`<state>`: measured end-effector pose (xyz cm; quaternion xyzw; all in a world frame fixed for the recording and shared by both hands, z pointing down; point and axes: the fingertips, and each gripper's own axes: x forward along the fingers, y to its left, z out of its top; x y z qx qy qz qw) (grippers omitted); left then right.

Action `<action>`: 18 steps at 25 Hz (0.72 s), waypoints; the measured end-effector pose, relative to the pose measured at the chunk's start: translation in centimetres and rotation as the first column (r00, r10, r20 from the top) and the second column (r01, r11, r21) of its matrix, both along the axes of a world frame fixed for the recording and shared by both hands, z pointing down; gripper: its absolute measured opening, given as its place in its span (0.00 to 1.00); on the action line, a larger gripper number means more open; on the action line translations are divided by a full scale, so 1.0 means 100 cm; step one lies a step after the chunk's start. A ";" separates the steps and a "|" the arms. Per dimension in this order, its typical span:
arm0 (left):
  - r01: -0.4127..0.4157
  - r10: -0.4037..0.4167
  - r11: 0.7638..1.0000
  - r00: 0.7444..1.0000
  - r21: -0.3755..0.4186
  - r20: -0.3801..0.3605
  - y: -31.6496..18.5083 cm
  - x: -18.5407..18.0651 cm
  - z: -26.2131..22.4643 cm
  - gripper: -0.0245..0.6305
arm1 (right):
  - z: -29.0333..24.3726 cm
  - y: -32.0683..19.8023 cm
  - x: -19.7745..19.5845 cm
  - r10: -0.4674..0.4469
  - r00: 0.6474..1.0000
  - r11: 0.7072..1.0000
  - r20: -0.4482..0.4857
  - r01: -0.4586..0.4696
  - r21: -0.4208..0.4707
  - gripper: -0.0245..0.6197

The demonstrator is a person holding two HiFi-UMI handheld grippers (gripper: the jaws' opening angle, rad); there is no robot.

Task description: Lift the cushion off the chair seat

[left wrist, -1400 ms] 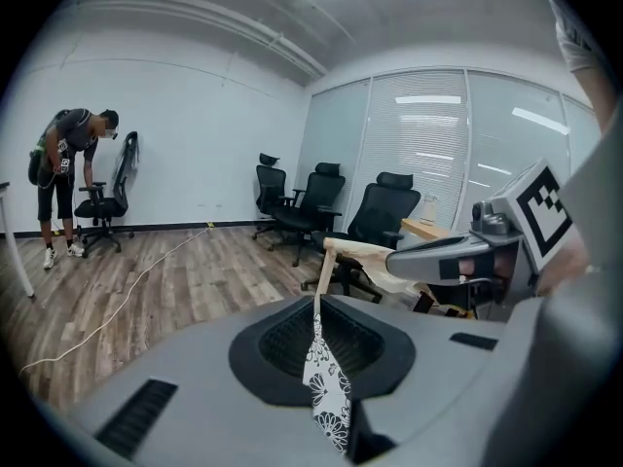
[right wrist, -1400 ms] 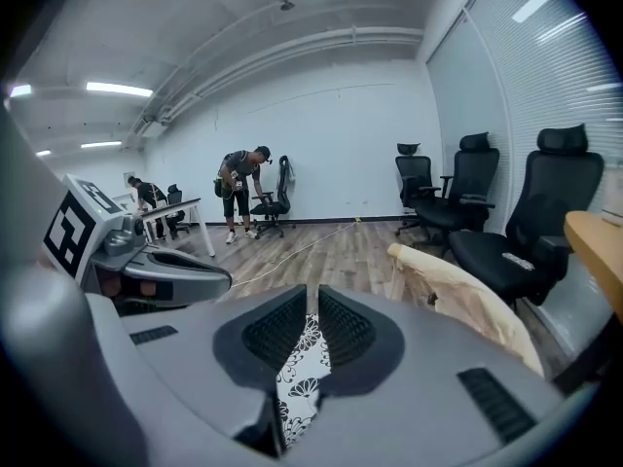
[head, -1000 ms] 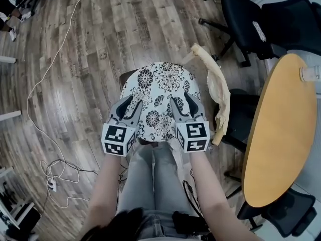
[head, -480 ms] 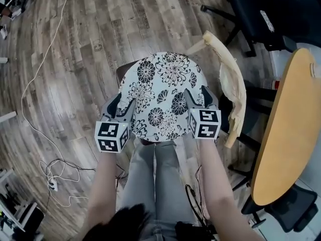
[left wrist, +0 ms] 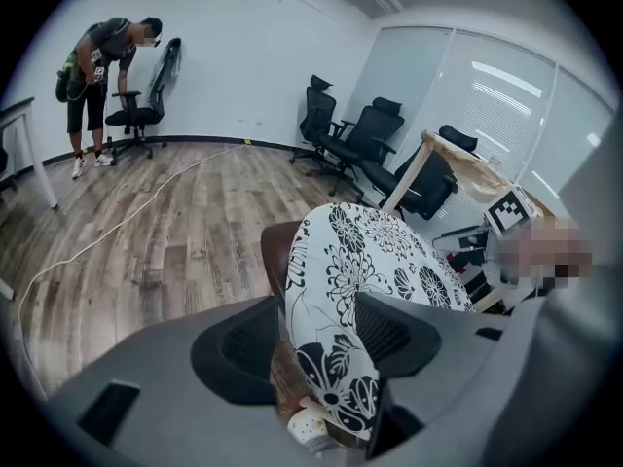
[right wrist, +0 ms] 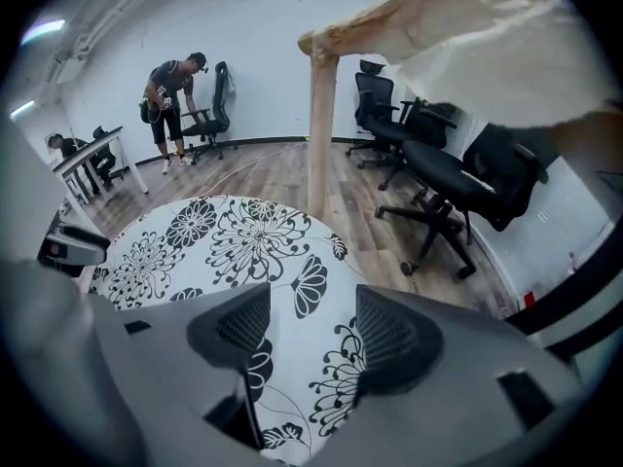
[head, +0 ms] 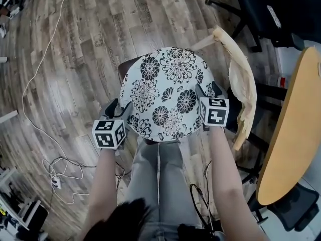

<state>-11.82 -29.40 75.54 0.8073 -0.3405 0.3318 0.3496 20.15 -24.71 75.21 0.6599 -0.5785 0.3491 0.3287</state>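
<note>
A round white cushion [head: 163, 92] printed with black flowers lies on a brown chair seat [head: 125, 67]. My left gripper [head: 119, 108] is low at the cushion's front left rim. In the left gripper view that gripper [left wrist: 316, 334] straddles the cushion's edge [left wrist: 360, 261]; its jaws are opening, and the left pad stands apart from the fabric. My right gripper [head: 207, 88] is at the cushion's right rim. In the right gripper view it [right wrist: 302, 334] hangs just over the printed cushion [right wrist: 224, 241], jaws opening, with the cushion's top showing between them and nothing gripped.
The chair's wooden back frame with a beige cloth [head: 241, 79] stands right behind my right gripper. An oval wooden table [head: 296, 129] is at the right, black office chairs [head: 271, 9] beyond. A white cable [head: 45, 74] crosses the floor. A person [left wrist: 97, 66] stands far off.
Both grippers have sunk from above the cushion's front part to its left and right rims and moved apart. Their jaws stand wider than before.
</note>
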 end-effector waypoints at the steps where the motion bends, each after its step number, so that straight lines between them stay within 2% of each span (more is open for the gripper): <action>1: 0.009 -0.010 1.000 1.000 -0.019 -0.005 0.002 -0.001 0.005 0.41 | 0.003 0.001 0.002 0.003 1.000 1.000 0.000 -0.003 -0.010 0.47; 7: 0.029 -0.032 0.993 0.999 -0.117 -0.023 0.017 0.000 0.027 0.40 | 0.022 0.008 0.019 0.019 1.000 0.997 -0.001 -0.019 -0.081 0.50; 8: 0.029 -0.032 0.993 0.999 -0.117 -0.019 0.018 0.000 0.028 0.34 | 0.025 0.010 0.024 0.027 1.000 0.995 -0.001 -0.027 -0.093 0.50; 10: 0.029 -0.029 0.994 1.000 -0.101 -0.003 0.019 0.000 0.028 0.14 | 0.031 0.012 0.032 0.044 0.999 0.992 0.008 -0.043 -0.115 0.51; 14: 0.025 -0.024 0.997 1.000 -0.079 0.009 0.018 0.000 0.028 0.08 | 0.041 0.015 0.039 0.079 0.995 0.988 0.058 -0.070 -0.141 0.52; 18: 0.073 -0.071 0.996 0.997 -0.058 0.035 0.015 -0.005 0.029 0.07 | 0.048 0.015 0.040 0.073 0.991 0.989 0.113 -0.057 -0.138 0.54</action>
